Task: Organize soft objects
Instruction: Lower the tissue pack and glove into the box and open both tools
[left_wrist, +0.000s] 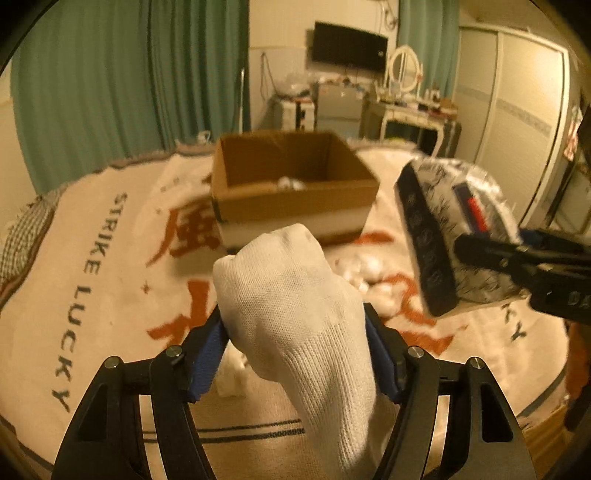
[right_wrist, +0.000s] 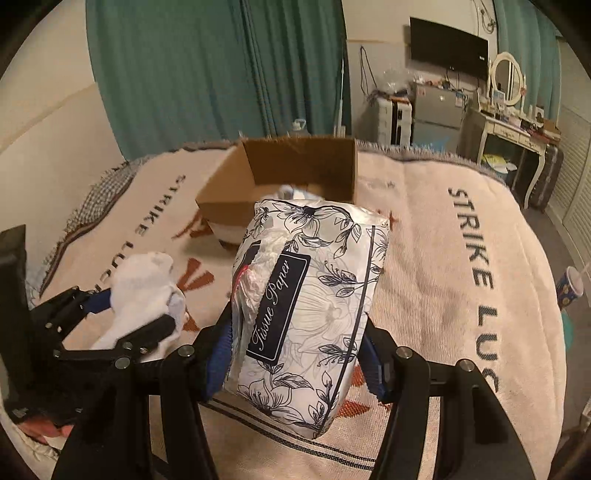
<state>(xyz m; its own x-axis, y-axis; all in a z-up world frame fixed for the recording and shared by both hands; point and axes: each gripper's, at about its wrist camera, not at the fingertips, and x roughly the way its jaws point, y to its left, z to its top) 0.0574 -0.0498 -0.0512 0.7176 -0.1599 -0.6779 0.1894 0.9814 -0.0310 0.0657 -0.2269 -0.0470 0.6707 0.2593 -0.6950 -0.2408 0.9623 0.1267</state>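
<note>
Jaws of the left gripper (left_wrist: 295, 354) clamped on a white knitted sock (left_wrist: 295, 314), jaws of the right gripper (right_wrist: 295, 358) clamped on a floral plastic pack of tissue paper (right_wrist: 306, 306), both lifted above the cream printed bed blanket (right_wrist: 443, 277). Open brown cardboard box (left_wrist: 291, 184) just ahead, already holding something pale. Judged partway done: both loads not yet dropped in, and white cotton balls (left_wrist: 362, 269) loose on the blanket near the box.

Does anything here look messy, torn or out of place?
Mostly the tissue paper pack: its wrapper is ripped open along one side and crumpled tissue bulges out beside the label. White fluffy bits also lie loose on the blanket, outside the cardboard box.
</note>
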